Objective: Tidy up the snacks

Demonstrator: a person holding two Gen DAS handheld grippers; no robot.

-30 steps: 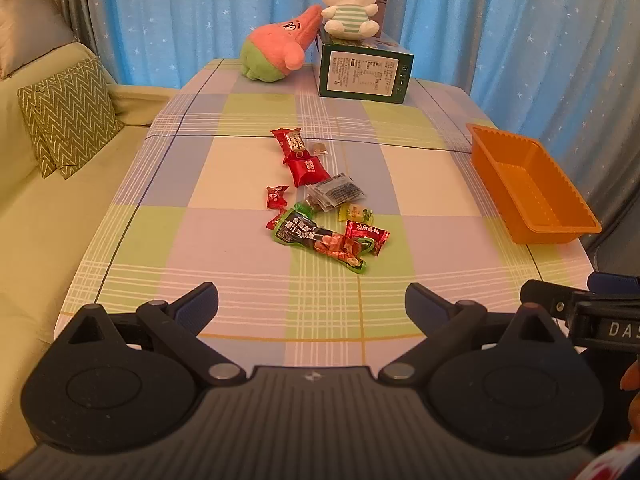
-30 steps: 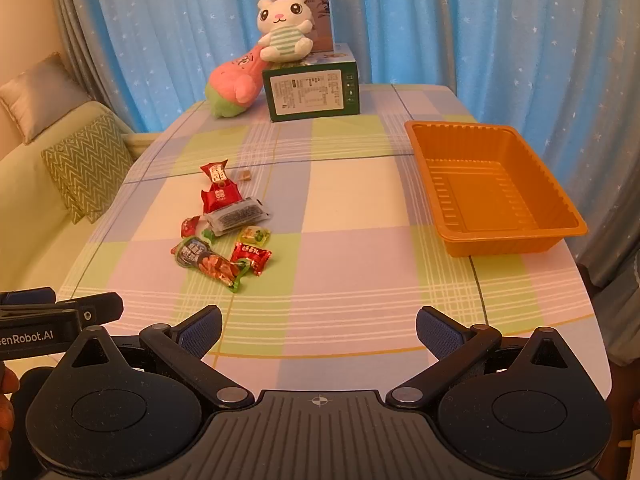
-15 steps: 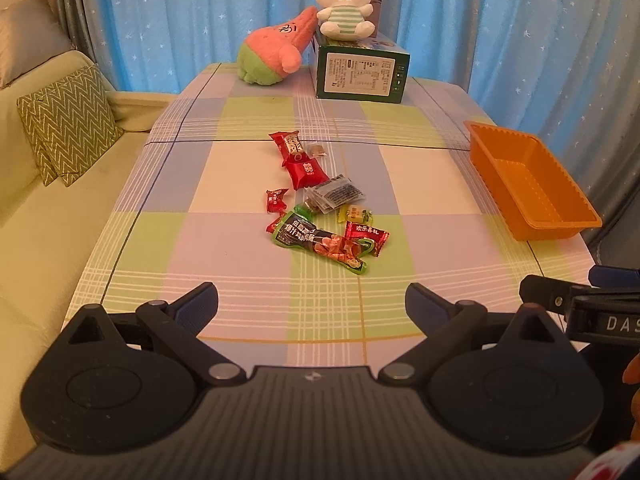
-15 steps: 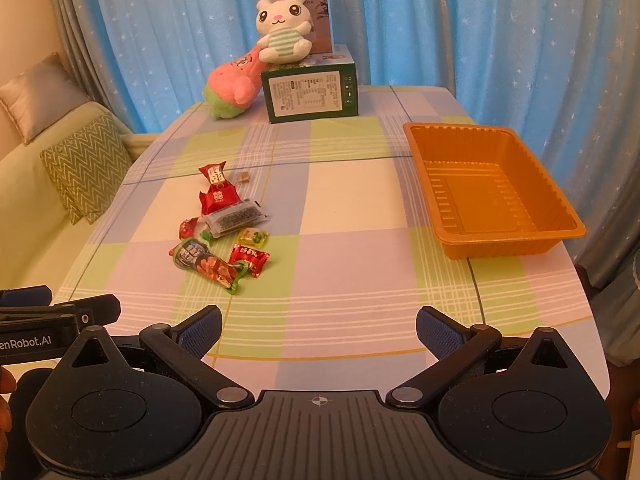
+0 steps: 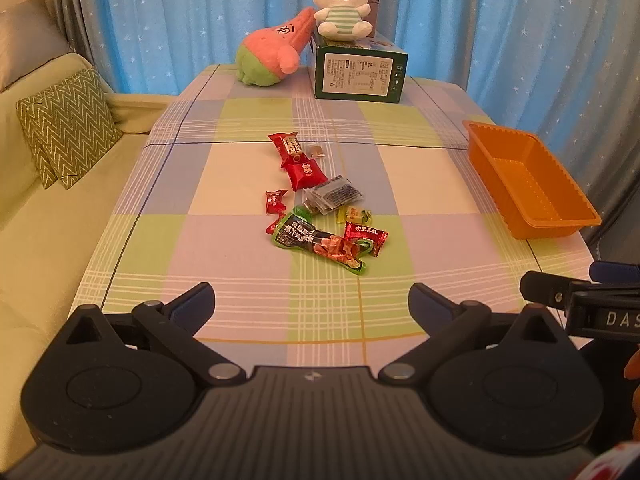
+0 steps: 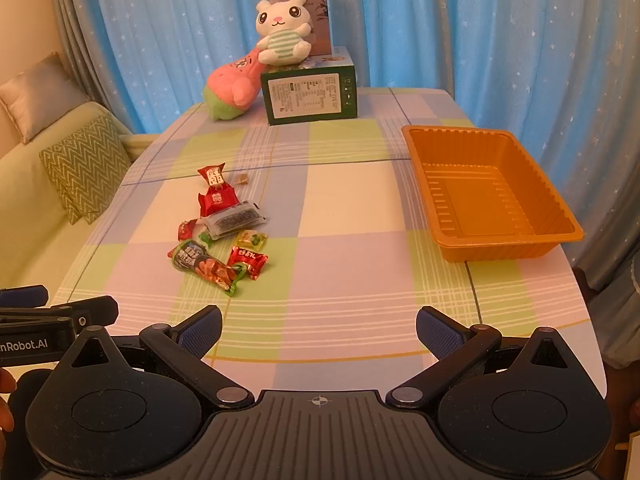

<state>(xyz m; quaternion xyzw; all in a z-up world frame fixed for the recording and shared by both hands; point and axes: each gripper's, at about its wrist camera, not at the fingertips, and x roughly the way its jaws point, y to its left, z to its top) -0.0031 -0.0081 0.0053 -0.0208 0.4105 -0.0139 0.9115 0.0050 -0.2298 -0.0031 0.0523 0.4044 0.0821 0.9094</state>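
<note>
Both the left tongs [image 5: 311,300] and the right tongs [image 6: 319,325] hover released, jaws spread wide with nothing between them, over the near edge of the checked desk [image 6: 352,216]. The snacks [image 6: 218,232] lie in a loose cluster left of the desk's middle, a long green packet [image 5: 320,244] nearest, and the orange tray [image 6: 488,200] sits well apart on the right, nothing in it. At the far end a bunny toy [image 6: 283,36] sits on a green box [image 6: 310,96] beside a pink plush [image 6: 230,88].

Both wrist cameras look from the near table [image 5: 248,320] edge toward the curtains, sharing the snack pile [image 6: 224,232]
</note>
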